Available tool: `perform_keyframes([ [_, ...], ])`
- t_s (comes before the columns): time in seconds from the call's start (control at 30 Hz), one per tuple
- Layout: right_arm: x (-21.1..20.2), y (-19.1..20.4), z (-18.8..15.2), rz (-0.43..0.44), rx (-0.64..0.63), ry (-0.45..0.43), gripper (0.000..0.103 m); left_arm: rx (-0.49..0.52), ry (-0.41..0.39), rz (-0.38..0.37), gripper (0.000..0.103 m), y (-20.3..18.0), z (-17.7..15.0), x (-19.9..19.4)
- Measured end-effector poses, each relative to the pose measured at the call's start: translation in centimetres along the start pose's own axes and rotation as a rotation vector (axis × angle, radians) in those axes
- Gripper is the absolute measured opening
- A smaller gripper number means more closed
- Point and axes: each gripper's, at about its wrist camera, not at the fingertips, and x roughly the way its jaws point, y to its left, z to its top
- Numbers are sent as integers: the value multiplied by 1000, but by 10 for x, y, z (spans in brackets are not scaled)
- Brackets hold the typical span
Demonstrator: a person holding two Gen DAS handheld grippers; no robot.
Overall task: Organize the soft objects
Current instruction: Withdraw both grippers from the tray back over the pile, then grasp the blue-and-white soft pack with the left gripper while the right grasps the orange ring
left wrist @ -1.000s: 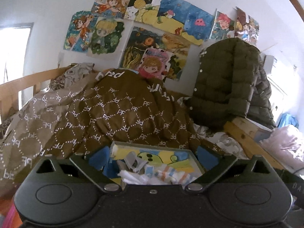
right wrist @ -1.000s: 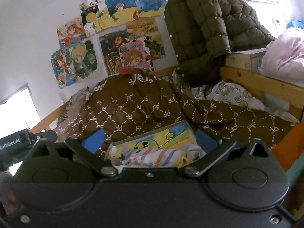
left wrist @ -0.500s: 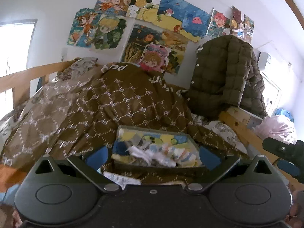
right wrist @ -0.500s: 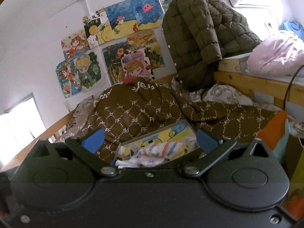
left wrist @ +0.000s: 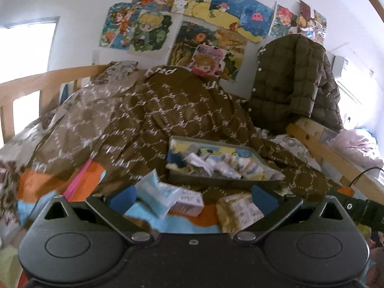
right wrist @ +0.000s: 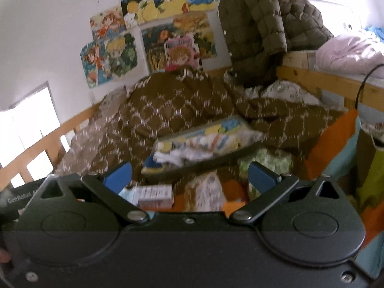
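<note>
At the near left of the bed, a pale blue packet (left wrist: 156, 193) and a small carton (left wrist: 188, 201) lie on the orange and blue sheet (left wrist: 36, 184), just past the left gripper (left wrist: 192, 195), which is spread wide and holds nothing. Farther back, slightly right, a shallow box (left wrist: 223, 180) rests on the brown quilt (left wrist: 153, 117), filled with small rolled cloths (left wrist: 228, 165), apparently gathered there to keep them together. The right gripper (right wrist: 189, 175) is likewise wide and empty, facing the box from the right.
</note>
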Motion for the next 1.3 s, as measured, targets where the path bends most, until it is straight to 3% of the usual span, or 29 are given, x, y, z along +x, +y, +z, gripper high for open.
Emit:
perform_keyframes([
  [0.23,-4,12,-23,-31,-38,84,102,14,36,64,102,17,-36,-11],
  [0.5,-4,21,-39,-53,-67,157,102,9,56,109,102,23,-42,-8],
  [1.3,31,-11,-70,-108,123,455,102,18,247,147,102,18,-61,35],
])
